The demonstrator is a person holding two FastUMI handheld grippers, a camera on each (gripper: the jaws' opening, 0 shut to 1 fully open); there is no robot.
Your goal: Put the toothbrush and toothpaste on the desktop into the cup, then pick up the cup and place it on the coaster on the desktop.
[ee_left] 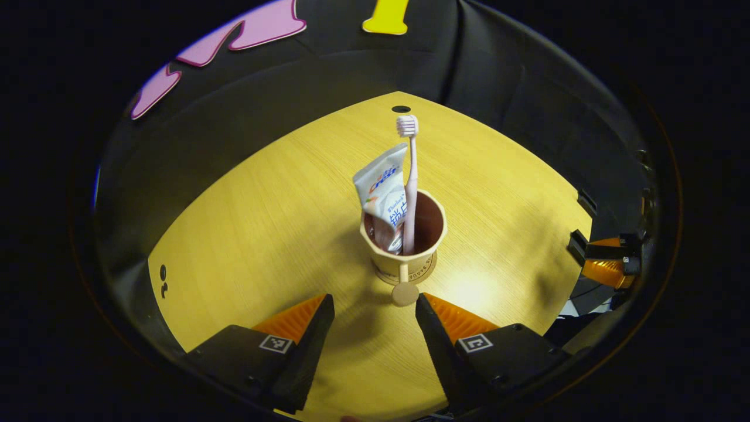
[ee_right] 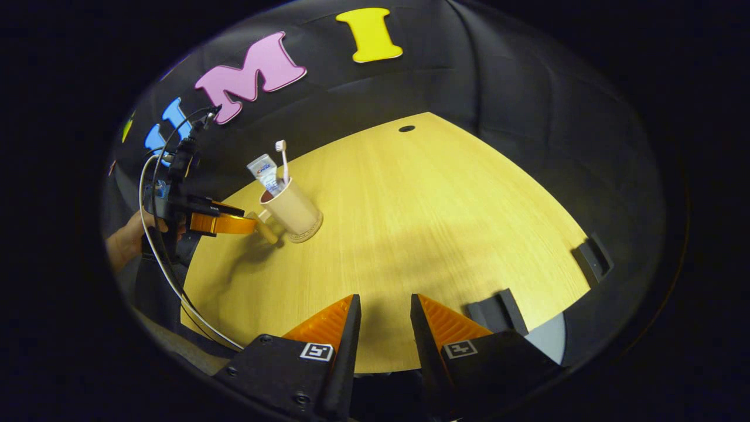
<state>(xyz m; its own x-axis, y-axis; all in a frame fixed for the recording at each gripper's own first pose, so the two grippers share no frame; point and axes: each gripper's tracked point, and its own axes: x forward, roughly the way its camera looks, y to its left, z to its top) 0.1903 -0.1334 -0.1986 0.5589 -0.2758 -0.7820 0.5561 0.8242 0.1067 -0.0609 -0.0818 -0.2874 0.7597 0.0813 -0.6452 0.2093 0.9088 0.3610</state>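
1. One cup (ee_left: 404, 246), one toothbrush (ee_left: 410, 181) and one toothpaste tube (ee_left: 384, 193) stand together at the centre of the left gripper view; the same group sits in the upper left of the right gripper view, on the wooden desktop (ee_left: 281, 223)
2. Two grippers are present. The left gripper (ee_left: 375, 310) occupies the bottom centre of its own view, and it also shows at the left edge of the right gripper view, held by a hand (ee_right: 126, 240) with a white cable (ee_right: 170, 281) trailing below it
3. Left gripper state: fingers spread wide, holding nothing. The cup's handle (ee_left: 404, 287), a thin stem ending in a round knob, lies between the two fingertips; contact with either finger cannot be confirmed
4. Right gripper (ee_right: 384, 310), bottom centre of its own view: fingers set to a narrow gap, holding nothing, above bare desktop and well apart from the cup
5. Both items stand inside the cup: toothbrush upright with bristle head at top, tube leaning to the left of the frame beside it, crimped end up
6. Cup: tan, round, tapered, dark inside, with a wider ring at the base; whether that ring is the coaster cannot be told
7. Desktop: light wood grain, smooth, with a small round hole (ee_left: 401, 109) near its far edge
8. Dark clamp brackets (ee_right: 592, 258) grip the desktop edge at the lower right of the right gripper view
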